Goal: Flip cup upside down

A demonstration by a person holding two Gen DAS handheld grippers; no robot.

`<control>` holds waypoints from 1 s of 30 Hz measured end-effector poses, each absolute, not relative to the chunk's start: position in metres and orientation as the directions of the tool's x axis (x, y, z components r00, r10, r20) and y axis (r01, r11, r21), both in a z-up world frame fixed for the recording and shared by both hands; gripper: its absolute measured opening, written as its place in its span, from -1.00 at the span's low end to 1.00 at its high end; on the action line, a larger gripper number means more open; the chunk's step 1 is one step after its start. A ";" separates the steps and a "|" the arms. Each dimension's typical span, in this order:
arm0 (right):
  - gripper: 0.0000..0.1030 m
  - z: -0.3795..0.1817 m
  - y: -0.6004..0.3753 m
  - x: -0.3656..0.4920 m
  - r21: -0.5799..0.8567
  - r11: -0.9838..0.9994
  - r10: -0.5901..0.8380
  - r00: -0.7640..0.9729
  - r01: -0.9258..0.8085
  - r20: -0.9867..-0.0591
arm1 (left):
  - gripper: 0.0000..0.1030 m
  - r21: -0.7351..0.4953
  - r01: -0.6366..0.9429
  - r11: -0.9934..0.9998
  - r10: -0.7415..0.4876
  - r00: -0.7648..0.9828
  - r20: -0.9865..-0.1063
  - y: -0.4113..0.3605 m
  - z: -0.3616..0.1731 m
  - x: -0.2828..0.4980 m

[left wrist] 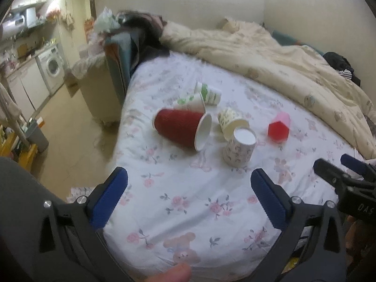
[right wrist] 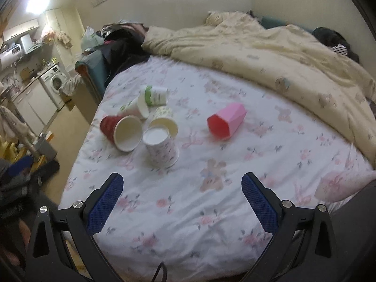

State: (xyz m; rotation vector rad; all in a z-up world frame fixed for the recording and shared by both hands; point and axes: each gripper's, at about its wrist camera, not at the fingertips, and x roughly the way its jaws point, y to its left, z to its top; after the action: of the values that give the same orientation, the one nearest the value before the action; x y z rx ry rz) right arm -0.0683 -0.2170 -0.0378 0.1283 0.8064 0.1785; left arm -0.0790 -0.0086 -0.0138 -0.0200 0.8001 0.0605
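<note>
Several cups lie on a floral bed sheet (left wrist: 188, 199). A red cup (left wrist: 181, 128) lies on its side, mouth to the right; it also shows in the right wrist view (right wrist: 122, 131). A floral paper cup (left wrist: 239, 146) stands upside down, also in the right wrist view (right wrist: 161, 146). A pink faceted cup (left wrist: 279, 127) lies on its side (right wrist: 226, 119). Green-printed cups (left wrist: 206, 94) and a cream cup (left wrist: 231, 121) lie on their sides behind. My left gripper (left wrist: 189, 188) is open and empty, short of the cups. My right gripper (right wrist: 182, 193) is open and empty, near the front edge.
A cream duvet (left wrist: 282, 54) is bunched along the far and right side of the bed. Dark clothes (left wrist: 145, 30) are piled at the headboard. The bed's left edge drops to the floor, with a kitchen and washing machine (left wrist: 52, 67) beyond.
</note>
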 end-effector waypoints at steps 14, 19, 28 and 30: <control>1.00 -0.040 -0.211 -0.067 0.159 0.979 0.205 0.688 -0.131 -0.696 | 1.00 -0.021 -0.069 0.997 0.033 0.691 -0.722 -0.007 -0.016 -0.080; 1.00 -0.039 -0.213 -0.066 0.169 0.978 0.205 0.689 -0.120 -0.695 | 1.00 -0.018 -0.063 0.998 0.030 0.686 -0.727 -0.009 -0.015 -0.081; 1.00 -0.038 -0.213 -0.068 0.168 0.977 0.212 0.693 -0.132 -0.689 | 1.00 -0.037 -0.077 0.996 0.025 0.677 -0.736 -0.006 -0.017 -0.078; 1.00 -0.038 -0.213 -0.068 0.171 0.977 0.213 0.692 -0.131 -0.690 | 1.00 -0.037 -0.077 0.996 0.025 0.677 -0.736 -0.006 -0.017 -0.078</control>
State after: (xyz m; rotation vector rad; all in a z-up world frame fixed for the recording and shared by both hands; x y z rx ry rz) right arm -0.0679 -0.2129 -0.0384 0.1112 0.7839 0.1924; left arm -0.0783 -0.0062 -0.0166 -0.0670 0.8252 0.0573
